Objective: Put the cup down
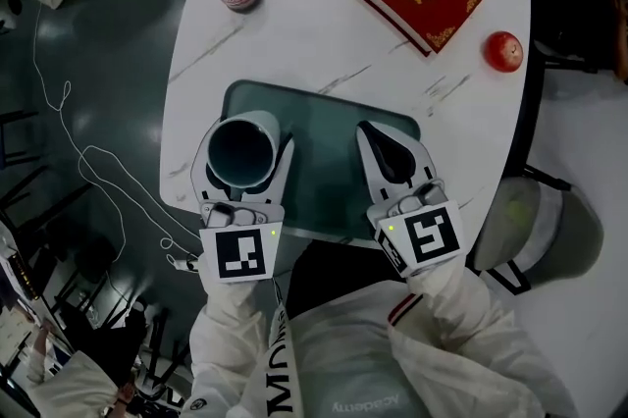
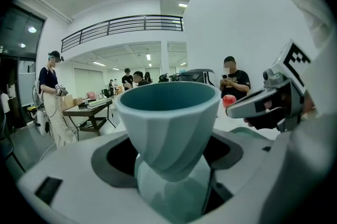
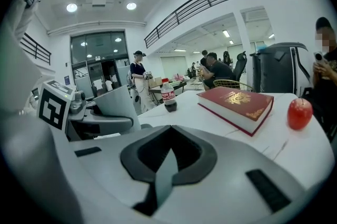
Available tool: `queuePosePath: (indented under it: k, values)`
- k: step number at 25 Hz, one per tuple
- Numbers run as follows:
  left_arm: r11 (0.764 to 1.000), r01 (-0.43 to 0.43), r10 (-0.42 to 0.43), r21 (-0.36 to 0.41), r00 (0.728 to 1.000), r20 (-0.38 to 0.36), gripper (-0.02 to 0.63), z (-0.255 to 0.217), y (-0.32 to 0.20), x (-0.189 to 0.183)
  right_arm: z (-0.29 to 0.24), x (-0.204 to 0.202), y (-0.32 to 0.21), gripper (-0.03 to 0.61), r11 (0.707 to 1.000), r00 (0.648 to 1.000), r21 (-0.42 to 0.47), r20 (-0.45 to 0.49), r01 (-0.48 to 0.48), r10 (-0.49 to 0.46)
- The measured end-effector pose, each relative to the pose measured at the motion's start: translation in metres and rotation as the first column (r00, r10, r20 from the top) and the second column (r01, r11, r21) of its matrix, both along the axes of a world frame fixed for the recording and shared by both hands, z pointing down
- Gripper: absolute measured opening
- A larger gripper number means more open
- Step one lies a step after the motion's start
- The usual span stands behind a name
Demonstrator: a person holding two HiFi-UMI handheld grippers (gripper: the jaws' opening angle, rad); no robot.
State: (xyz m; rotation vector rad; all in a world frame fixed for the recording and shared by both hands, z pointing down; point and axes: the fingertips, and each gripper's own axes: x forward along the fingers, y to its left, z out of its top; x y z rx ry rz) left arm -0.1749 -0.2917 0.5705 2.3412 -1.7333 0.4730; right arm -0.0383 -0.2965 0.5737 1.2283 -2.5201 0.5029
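Left fingers (image 1: 203, 167) clamped round upright teal cup (image 1: 240, 151) over tray (image 1: 324, 117), right fingers (image 1: 370, 156) closed, empty

Person is wearing a white jacket (image 1: 324, 367) with black lettering running down the front. White sleeves (image 1: 231, 328) are covering both arms, and a red-and-dark striped trim (image 1: 400, 311) is showing beside the right one. Left gripper (image 1: 245, 143) and right gripper (image 1: 371, 130) are showing white moulded shells with dark grey pads (image 3: 129, 159) lining the jaws. Each is carrying a white cube (image 1: 240, 252) printed with black square markers, with a small green light (image 1: 272, 233) glowing at its corner.
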Motion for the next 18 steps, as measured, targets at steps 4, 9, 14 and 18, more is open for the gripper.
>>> queuePosePath:
  k: [4, 9, 14, 18]
  values:
    - [1.000, 0.005, -0.005, 0.000, 1.000, 0.000, 0.374, 0.006, -0.006, -0.004, 0.005, -0.005, -0.005, 0.005, 1.000, 1.000, -0.003, -0.002, 0.006, -0.006]
    - [1.000, -0.004, 0.005, -0.014, 1.000, 0.026, 0.374, 0.016, -0.013, -0.008, 0.013, -0.011, -0.012, 0.005, 1.000, 1.000, -0.012, -0.003, 0.012, -0.012]
    - [1.000, 0.013, -0.013, -0.028, 1.000, 0.011, 0.374, 0.025, -0.020, -0.012, 0.022, -0.016, -0.019, 0.005, 1.000, 1.000, -0.009, -0.020, 0.019, -0.019]
    - [0.999, 0.019, -0.018, -0.036, 1.000, 0.011, 0.374, 0.030, -0.024, -0.014, 0.025, -0.018, -0.022, 0.006, 1.000, 0.999, -0.012, -0.026, 0.023, -0.023]
